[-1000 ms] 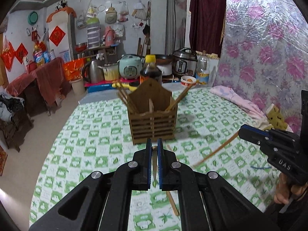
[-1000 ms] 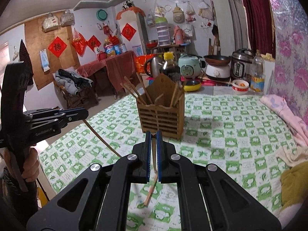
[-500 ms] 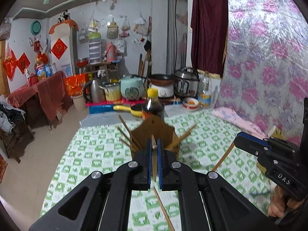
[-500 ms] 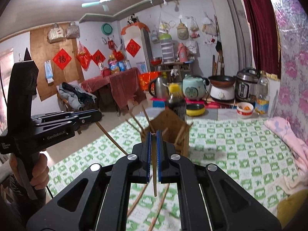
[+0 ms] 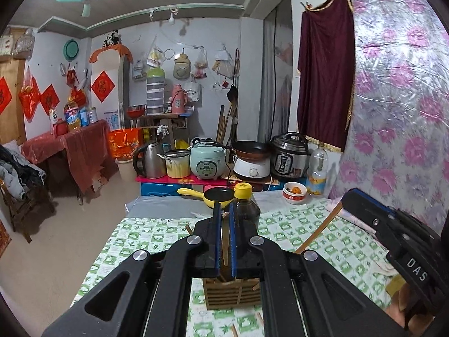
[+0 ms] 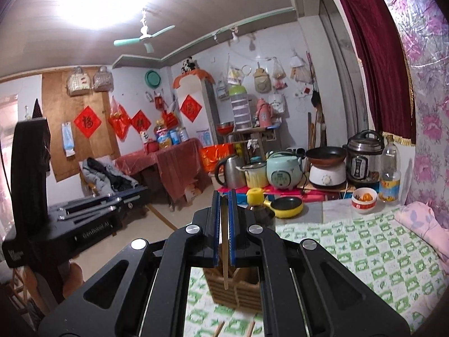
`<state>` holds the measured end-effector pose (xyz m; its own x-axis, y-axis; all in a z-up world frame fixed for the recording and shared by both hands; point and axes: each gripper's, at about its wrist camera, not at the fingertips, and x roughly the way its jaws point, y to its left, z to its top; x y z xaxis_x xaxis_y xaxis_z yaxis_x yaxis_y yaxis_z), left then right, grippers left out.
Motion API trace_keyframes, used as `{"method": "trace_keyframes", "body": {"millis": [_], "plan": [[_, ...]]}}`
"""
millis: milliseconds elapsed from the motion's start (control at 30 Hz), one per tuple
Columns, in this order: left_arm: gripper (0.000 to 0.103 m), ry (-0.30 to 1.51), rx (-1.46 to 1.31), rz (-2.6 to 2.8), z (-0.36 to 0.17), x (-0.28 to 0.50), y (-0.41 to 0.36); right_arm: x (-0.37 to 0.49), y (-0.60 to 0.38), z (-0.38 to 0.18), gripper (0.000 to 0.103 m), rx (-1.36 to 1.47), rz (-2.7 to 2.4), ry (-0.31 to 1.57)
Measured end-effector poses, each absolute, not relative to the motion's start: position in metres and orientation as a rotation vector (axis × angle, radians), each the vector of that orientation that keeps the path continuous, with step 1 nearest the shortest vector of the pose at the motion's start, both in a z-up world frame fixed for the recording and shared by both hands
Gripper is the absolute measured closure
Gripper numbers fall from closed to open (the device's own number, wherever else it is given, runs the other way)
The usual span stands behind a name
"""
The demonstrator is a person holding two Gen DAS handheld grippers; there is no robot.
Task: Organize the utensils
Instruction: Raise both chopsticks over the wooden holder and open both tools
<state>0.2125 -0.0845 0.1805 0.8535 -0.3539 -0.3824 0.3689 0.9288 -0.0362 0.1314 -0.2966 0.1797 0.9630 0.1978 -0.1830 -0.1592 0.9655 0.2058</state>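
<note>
Chopsticks are in both tools: the left tool (image 5: 223, 219) is clamped on one chopstick (image 5: 224, 248) and the right tool (image 6: 223, 205) on another (image 6: 224, 258), each stick hanging down over the wooden holder (image 5: 234, 293) on the green-checked worktop (image 5: 322, 241). I judge this the carry-and-insert step. Next, each tip must be steered into a free compartment and the jaws parted; more chopsticks lie on the cloth beside the holder.
</note>
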Motion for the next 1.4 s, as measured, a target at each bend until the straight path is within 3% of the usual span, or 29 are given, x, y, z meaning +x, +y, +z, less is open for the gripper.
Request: {"method": "trace_keyframes", "body": {"millis": [467, 900, 1067, 1100, 1200, 1367, 1400], "plan": [[0.097, 0.545, 0.050, -0.369, 0.123, 0.289, -0.099, 0.184, -0.317, 0.146, 0.096, 0.233, 0.107, 0.223], [0.097, 0.603, 0.061, -0.398, 0.109, 0.295, -0.107, 0.183, -0.325, 0.138, 0.097, 0.249, 0.057, 0.166], [0.096, 0.625, 0.054, -0.408, 0.105, 0.296, -0.109, 0.196, -0.323, 0.130, 0.097, 0.245, 0.088, 0.233], [0.090, 0.630, 0.054, -0.409, 0.105, 0.296, -0.109, 0.201, -0.322, 0.129, 0.096, 0.241, 0.116, 0.271], [0.039, 0.616, 0.039, -0.394, 0.106, 0.294, -0.106, 0.205, -0.323, 0.125, 0.090, 0.274, 0.143, 0.310], [0.026, 0.568, 0.032, -0.364, 0.115, 0.286, -0.102, 0.202, -0.324, 0.126, 0.086, 0.269, 0.135, 0.306], [0.019, 0.564, 0.030, -0.358, 0.115, 0.286, -0.101, 0.201, -0.325, 0.126, 0.085, 0.270, 0.134, 0.305]]}}
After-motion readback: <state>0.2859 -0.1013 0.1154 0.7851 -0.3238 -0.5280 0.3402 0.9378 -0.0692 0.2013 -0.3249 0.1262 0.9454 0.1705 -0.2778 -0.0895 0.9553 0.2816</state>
